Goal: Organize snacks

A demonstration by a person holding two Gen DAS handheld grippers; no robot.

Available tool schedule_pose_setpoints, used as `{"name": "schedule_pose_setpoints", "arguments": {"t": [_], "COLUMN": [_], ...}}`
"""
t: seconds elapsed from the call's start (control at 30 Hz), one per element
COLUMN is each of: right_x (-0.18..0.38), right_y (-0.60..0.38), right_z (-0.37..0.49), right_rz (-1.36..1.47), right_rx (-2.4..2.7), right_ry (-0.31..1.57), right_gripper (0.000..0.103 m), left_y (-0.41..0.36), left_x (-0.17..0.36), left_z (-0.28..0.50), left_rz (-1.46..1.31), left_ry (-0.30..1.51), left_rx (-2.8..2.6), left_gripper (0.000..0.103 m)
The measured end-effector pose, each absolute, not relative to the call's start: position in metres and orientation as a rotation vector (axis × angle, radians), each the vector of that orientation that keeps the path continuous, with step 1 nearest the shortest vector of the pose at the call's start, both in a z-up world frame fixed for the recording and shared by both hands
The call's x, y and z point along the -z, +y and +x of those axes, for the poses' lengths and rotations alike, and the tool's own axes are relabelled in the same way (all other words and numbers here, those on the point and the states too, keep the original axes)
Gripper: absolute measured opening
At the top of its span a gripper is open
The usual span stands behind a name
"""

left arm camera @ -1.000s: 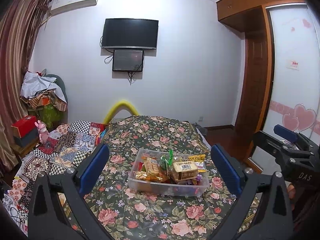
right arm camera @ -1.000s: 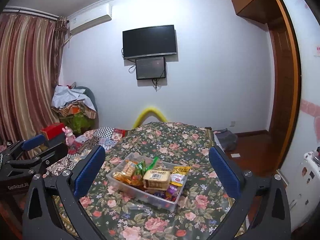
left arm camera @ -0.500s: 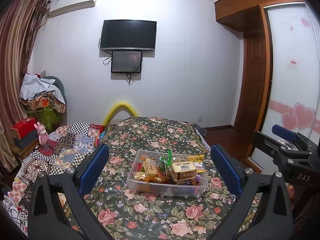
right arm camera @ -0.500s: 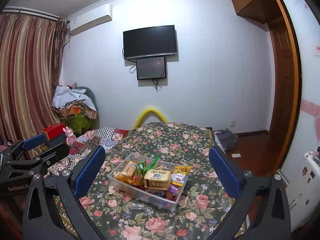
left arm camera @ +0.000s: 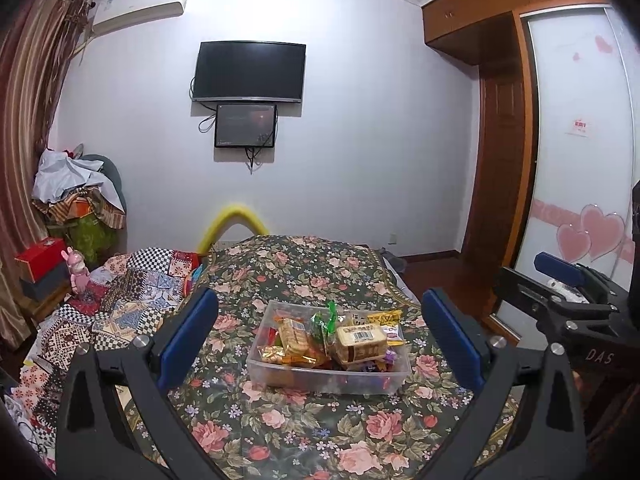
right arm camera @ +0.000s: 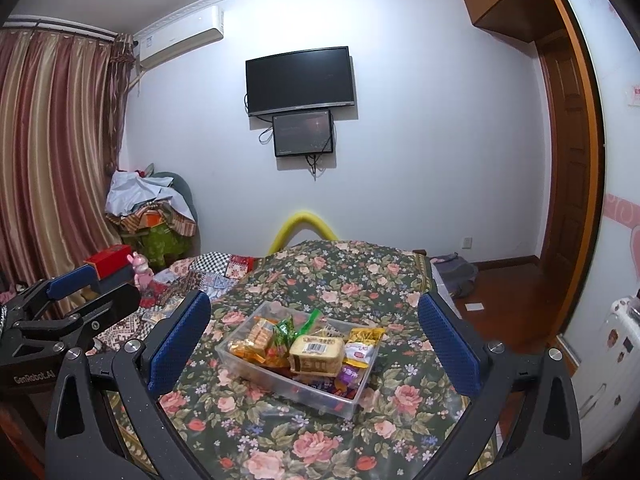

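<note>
Both grippers hover above the near edge of the table, well apart from the snacks. Left gripper (left arm camera: 320, 344): jaws spread wide, nothing held. Right gripper (right arm camera: 314, 344): jaws spread equally wide, nothing held. Each gripper shows at the edge of the other's view, the two side by side.

The snacks sit heaped in a clear plastic tub (left arm camera: 320, 380) resting on the flowered tablecloth (left arm camera: 280, 424), roughly mid-table. Contents identifiable from both views:

- a tan wrapped bar with a barcode label (right arm camera: 318, 354), lying on top toward the right;
- an orange cracker pack (left arm camera: 293, 334), standing on edge at the left;
- green packets (right arm camera: 286, 332), upright in the middle;
- a yellow packet (left arm camera: 384, 317), at the far right corner;
- small purple and red sweets low in the tub, partly hidden.

Handling assessment: the packets appear light, thin-walled and crinkly, with glossy film that is likely to slip between the pads. Crackers probably crush under firm closure. The tan bar looks the stiffest item and lies clear on top; a hold across its short sides seems most secure. Flat packets are best pinched at a sealed end seam. The tub wall is smooth and may flex if gripped by the rim.
</note>
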State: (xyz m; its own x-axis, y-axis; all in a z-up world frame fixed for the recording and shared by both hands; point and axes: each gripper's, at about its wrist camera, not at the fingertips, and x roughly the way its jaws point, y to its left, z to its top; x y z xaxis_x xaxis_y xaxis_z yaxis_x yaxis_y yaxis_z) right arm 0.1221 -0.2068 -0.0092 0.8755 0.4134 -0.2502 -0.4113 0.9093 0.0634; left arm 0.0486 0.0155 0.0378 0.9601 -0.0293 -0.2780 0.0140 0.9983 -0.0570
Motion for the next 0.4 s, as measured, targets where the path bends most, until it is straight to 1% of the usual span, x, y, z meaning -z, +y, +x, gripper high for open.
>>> {"name": "schedule_pose_setpoints", "arguments": {"t": [0.4], "right_x": [0.0159], "right_y": [-0.2101], "right_z": [0.1273], "right_rz": [0.009], "right_rx": [-0.428], "right_ry": [0.278], "right_gripper": [0.103], "left_y": [0.0193], "left_x": [-0.0304], "left_z": [0.055], "left_rz": [-0.091], "left_ry": [0.317], "left_rx": [0.024], "left_gripper": [0.103]}}
